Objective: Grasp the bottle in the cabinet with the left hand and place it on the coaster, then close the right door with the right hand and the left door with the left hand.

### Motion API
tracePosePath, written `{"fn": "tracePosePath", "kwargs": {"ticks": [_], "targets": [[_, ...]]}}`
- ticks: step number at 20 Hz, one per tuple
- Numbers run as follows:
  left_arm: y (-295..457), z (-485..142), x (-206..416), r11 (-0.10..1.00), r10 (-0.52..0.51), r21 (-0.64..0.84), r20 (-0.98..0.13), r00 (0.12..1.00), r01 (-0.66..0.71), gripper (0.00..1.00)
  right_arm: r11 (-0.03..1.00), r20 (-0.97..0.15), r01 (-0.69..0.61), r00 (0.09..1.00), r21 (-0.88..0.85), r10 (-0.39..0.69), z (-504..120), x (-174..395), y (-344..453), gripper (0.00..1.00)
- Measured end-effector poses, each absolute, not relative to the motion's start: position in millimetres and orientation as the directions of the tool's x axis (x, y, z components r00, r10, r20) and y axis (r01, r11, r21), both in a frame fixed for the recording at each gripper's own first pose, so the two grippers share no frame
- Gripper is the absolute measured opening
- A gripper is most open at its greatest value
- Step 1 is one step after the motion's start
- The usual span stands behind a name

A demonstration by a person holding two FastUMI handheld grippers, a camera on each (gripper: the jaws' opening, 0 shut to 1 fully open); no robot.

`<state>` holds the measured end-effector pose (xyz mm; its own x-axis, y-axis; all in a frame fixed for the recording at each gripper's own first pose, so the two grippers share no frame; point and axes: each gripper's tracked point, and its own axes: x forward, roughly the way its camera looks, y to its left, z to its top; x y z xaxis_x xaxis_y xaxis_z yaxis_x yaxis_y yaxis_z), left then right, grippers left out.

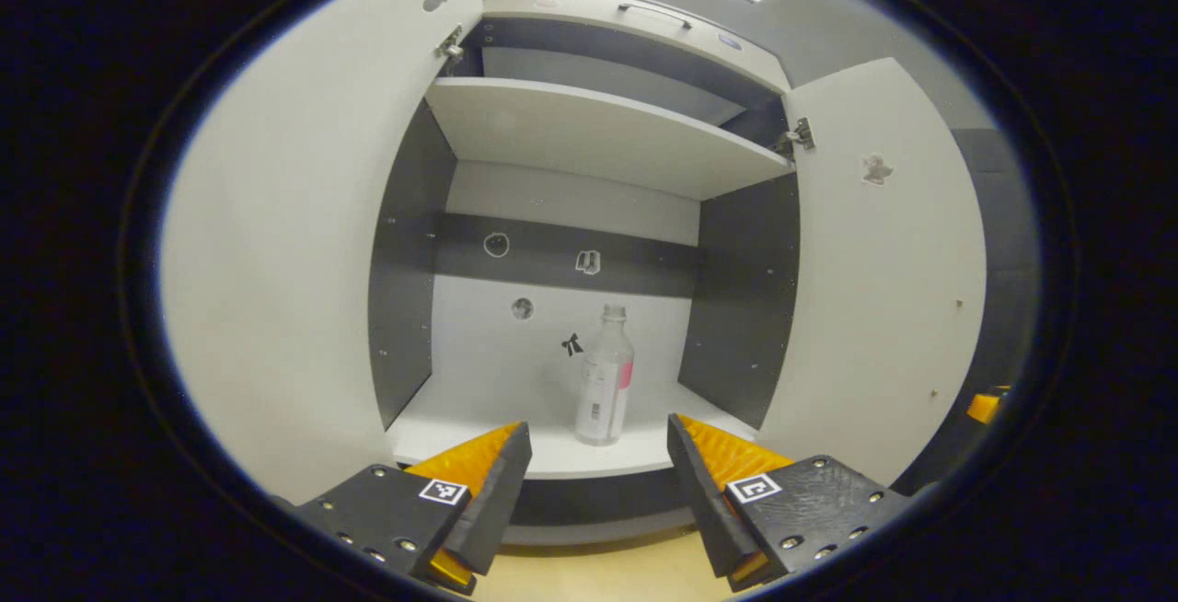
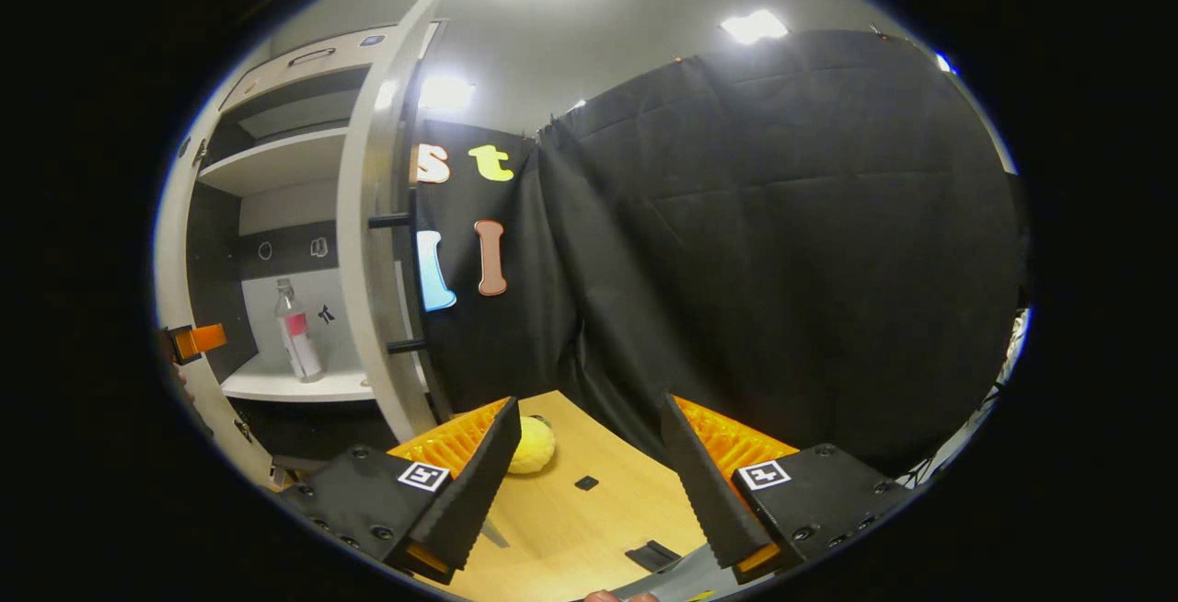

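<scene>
Inside the cabinet (image 1: 405, 307), the bottle (image 1: 605, 376) stands upright (neck up).

We face the open cabinet (image 1: 552, 455) with both doors swung wide. The bottle (image 1: 605, 376) stands upright on the lower shelf, beneath the upper shelf (image 1: 589, 133). Our left gripper (image 1: 598, 455) hangs before the shelf edge, fingers apart, the bottle between them farther in, untouched.
</scene>
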<state>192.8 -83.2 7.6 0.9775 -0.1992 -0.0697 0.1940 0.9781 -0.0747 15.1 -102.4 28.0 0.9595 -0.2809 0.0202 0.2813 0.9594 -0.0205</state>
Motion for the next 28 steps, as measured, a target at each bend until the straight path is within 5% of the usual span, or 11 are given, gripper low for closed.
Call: {"fn": "tracePosePath", "kwargs": {"ticks": [12,26,27,28], "targets": [[-133,-10,321,0.981,-0.196,-0.021,-0.081,0.977,0.195,0.86,0.905,0.064,0.424,0.903,0.029,-0.425,26,32,-175,0.94],[-142,-24,362,0.976,-0.214,0.020,-0.117,0.970,0.218,0.84,0.886,0.046,0.461,0.885,0.042,-0.463,16,29,-188,0.94],[-141,-24,364,0.976,-0.211,0.025,-0.119,0.970,0.216,0.93,0.885,0.048,0.463,0.884,0.044,-0.465,17,29,-188,0.98],[-143,-25,367,0.976,-0.211,0.027,-0.119,0.970,0.216,0.81,0.885,0.048,0.464,0.883,0.046,-0.466,16,29,-189,0.98]]}}
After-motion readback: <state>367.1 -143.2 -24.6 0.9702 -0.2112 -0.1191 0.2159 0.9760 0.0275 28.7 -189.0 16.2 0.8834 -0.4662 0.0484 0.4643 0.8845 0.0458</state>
